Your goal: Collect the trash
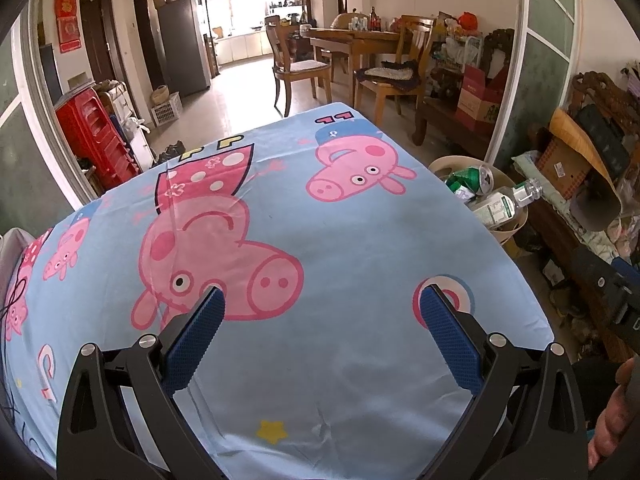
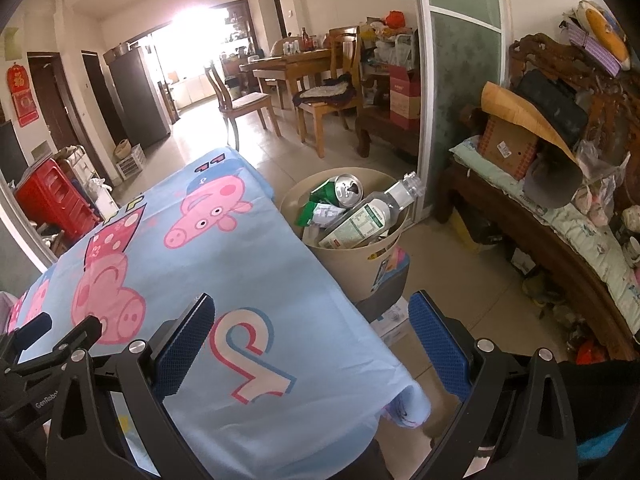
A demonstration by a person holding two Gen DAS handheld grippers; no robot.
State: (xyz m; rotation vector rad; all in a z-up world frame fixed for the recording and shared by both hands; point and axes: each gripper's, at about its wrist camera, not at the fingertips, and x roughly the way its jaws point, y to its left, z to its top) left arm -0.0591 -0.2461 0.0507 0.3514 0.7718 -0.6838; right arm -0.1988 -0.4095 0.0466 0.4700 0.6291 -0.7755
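A beige bin (image 2: 362, 270) stands on a stool beside the table's right edge, seen also in the left wrist view as the bin (image 1: 510, 230). Inside it lie a clear plastic bottle (image 2: 370, 216) with a green label, a green can (image 2: 347, 191) and wrappers; the same bottle (image 1: 506, 202) and can (image 1: 478, 180) show in the left view. My left gripper (image 1: 322, 306) hangs open over the blue cartoon tablecloth (image 1: 344, 240), holding nothing. My right gripper (image 2: 312, 314) is open and empty above the table's near right corner, short of the bin.
The tablecloth (image 2: 224, 252) covers the whole tabletop. A carved wooden bench (image 2: 560, 216) piled with boxes and bags runs along the right. Red plastic stools (image 1: 96, 136) stand at the left. Wooden chairs (image 1: 298, 66) and a dining table (image 1: 356, 38) lie beyond. A hand (image 1: 612, 416) shows at lower right.
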